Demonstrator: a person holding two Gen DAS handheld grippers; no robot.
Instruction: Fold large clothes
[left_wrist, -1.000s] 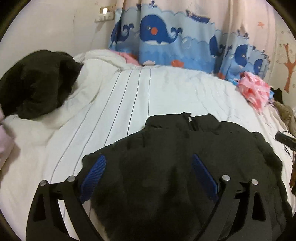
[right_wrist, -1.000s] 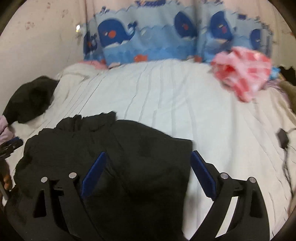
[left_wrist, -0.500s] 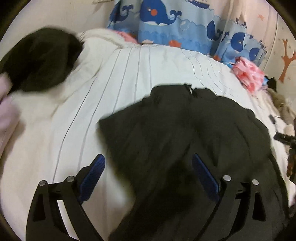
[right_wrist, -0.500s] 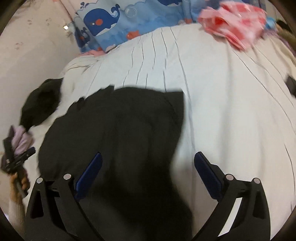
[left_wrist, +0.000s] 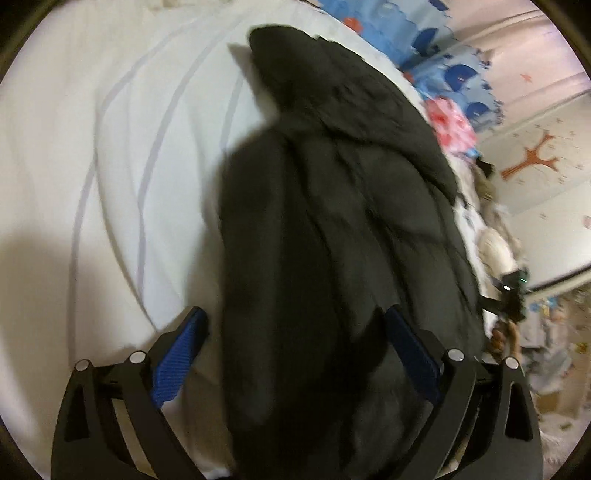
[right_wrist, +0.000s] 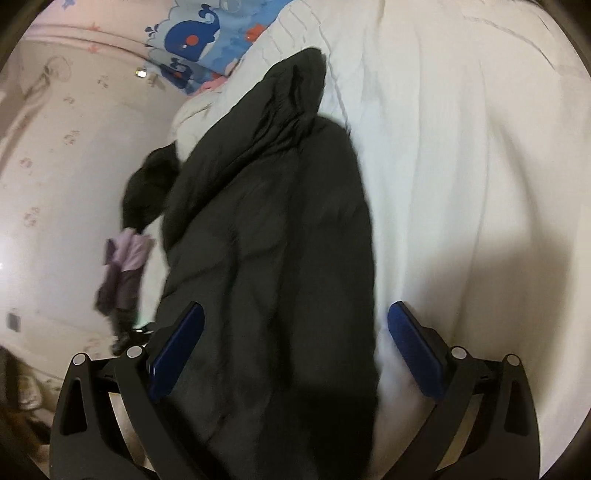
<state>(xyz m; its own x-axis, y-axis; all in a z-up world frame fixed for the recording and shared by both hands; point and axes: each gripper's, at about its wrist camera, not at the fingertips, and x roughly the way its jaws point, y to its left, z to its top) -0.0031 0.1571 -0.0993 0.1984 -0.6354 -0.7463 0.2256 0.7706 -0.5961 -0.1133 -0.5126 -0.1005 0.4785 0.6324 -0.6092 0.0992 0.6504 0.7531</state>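
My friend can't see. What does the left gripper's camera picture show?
A black jacket lies lengthwise on a white striped bed, and the open left gripper hangs over its near end. Far right are whale curtains and a pink cloth.

Both cameras are swinging in low over the black jacket (left_wrist: 332, 229), which is now filling each view lengthwise. The left gripper (left_wrist: 295, 354) and right gripper (right_wrist: 295, 347) are closing in on its near edge, jaws spread, with the bed (right_wrist: 461, 166) tilting away.
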